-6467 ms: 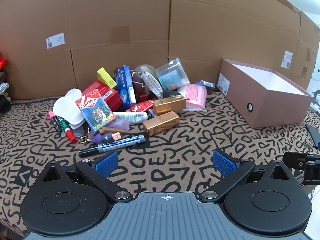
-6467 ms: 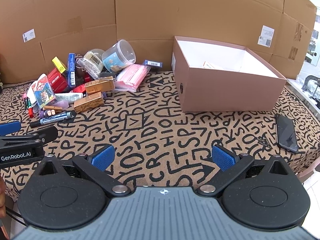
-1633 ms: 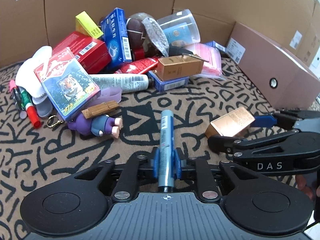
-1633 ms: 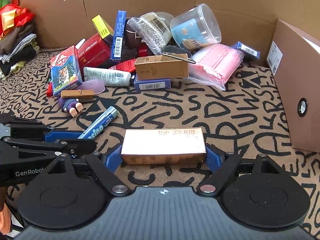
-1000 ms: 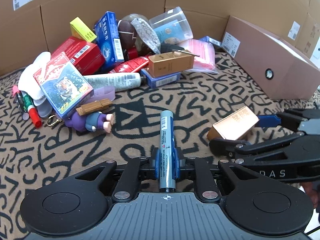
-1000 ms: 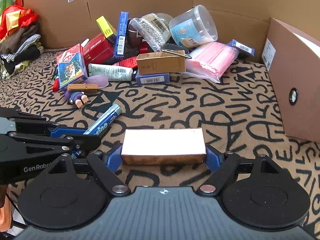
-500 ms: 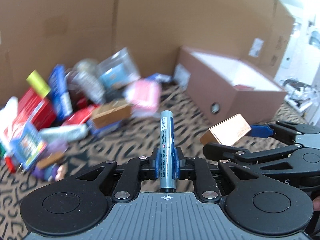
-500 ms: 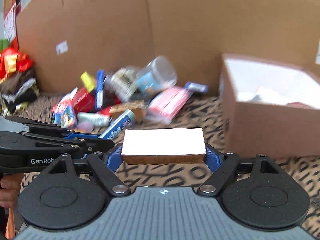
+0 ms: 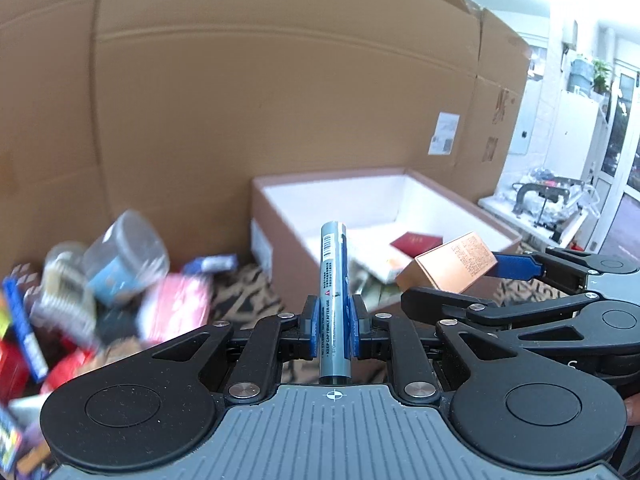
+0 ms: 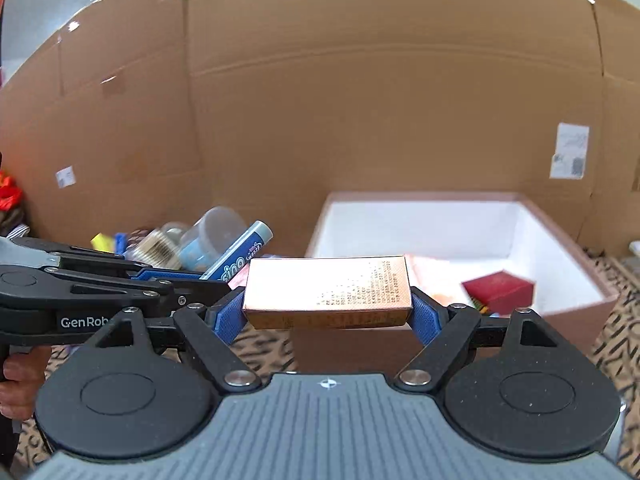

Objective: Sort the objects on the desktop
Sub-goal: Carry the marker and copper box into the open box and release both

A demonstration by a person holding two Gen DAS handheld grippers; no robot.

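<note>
My left gripper (image 9: 333, 326) is shut on a blue-grey marker (image 9: 334, 280) that points forward toward the brown box (image 9: 280, 236). My right gripper (image 10: 328, 316) is shut on a copper-coloured carton (image 10: 328, 290), held crosswise by its ends in front of the brown box (image 10: 576, 304). The carton (image 9: 452, 262) and the right gripper (image 9: 520, 296) show at the right of the left wrist view. The marker (image 10: 240, 258) and the left gripper (image 10: 100, 284) reach in from the left of the right wrist view. The white-lined box holds a red case (image 10: 498, 290) and flat packets.
A blurred pile of items (image 9: 100, 280) lies left of the box, with a clear tub (image 10: 212, 236) on top. Cardboard walls (image 10: 360, 120) stand behind. The patterned cloth (image 10: 616, 352) covers the table. A hand (image 10: 16, 376) grips the left tool.
Both grippers rose and swung right from the pile toward the brown box, each keeping its load. The box interior now fills the middle of both views.
</note>
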